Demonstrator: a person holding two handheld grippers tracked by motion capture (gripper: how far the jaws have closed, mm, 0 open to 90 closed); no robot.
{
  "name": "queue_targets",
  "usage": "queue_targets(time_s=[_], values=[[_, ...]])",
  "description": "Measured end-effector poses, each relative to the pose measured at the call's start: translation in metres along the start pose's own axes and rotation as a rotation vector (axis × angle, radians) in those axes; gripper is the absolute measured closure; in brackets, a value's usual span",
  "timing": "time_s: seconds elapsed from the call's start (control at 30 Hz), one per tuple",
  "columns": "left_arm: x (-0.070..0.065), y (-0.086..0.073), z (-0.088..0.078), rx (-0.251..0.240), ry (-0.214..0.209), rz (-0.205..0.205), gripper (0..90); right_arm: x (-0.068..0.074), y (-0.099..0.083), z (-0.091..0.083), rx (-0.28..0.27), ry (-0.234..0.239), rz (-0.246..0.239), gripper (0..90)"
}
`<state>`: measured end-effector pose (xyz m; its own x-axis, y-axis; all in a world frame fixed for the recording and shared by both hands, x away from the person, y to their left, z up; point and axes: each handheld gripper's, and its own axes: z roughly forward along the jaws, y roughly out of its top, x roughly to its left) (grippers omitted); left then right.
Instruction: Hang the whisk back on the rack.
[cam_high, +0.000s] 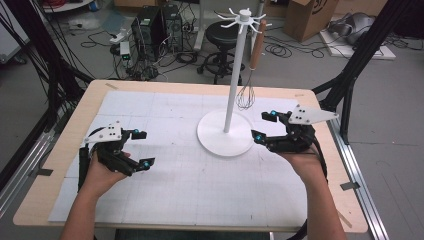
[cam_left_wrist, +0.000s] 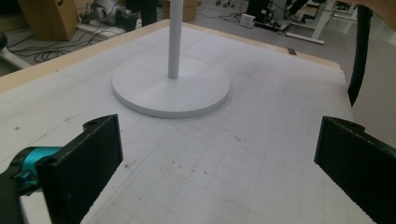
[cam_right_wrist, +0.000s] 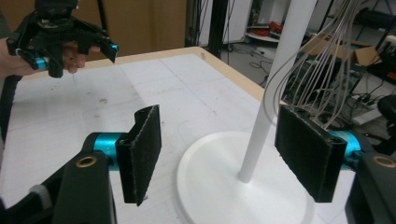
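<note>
A whisk (cam_high: 251, 65) hangs by its wooden handle from one of the hooks at the top of a white stand (cam_high: 232, 80), its wire loops dangling beside the pole, clear of the round base. Hung this way it stays off the bench (cam_high: 65, 145) and is easy to take from the right side.

The right gripper (cam_high: 265, 126) sits just right of the base, low over the bench, its jaws released and empty. In the right gripper view the pole and the whisk's wires (cam_right_wrist: 322, 70) rise just beyond the jaws, with the wires above the right jaw but not between the pads. Judging from this, the whisk is hung and let go, or else about to be fetched; the pictures do not settle which.

The left gripper (cam_high: 142, 148) rests at the near left of the bench, well apart from the stand, jaws wide and holding nothing. It looks parked there to leave the right hand room.
</note>
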<state>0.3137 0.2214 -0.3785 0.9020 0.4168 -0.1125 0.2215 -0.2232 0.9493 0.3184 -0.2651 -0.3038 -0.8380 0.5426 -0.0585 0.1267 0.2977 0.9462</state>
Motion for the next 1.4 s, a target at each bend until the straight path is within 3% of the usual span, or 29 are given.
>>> queue_targets(time_s=[0.33,0.63,0.97,1.3,1.4], values=[[0.0,-0.002,0.002,0.007,-0.009,0.0,1.6,0.009,-0.029,0.004,-0.009,0.021,0.031,27.3],[0.001,-0.004,0.002,-0.003,-0.018,-0.002,1.6,0.012,-0.054,0.007,0.017,0.035,0.053,24.4],[0.002,-0.006,0.005,0.004,-0.024,-0.002,1.6,0.012,-0.066,0.018,0.093,0.06,0.054,20.2],[0.003,-0.007,0.005,0.003,-0.021,-0.005,1.6,0.012,-0.07,0.028,0.138,0.088,0.065,17.5],[0.003,-0.008,0.005,0.003,-0.019,-0.007,1.6,0.011,-0.07,0.029,0.124,0.089,0.068,16.2]])
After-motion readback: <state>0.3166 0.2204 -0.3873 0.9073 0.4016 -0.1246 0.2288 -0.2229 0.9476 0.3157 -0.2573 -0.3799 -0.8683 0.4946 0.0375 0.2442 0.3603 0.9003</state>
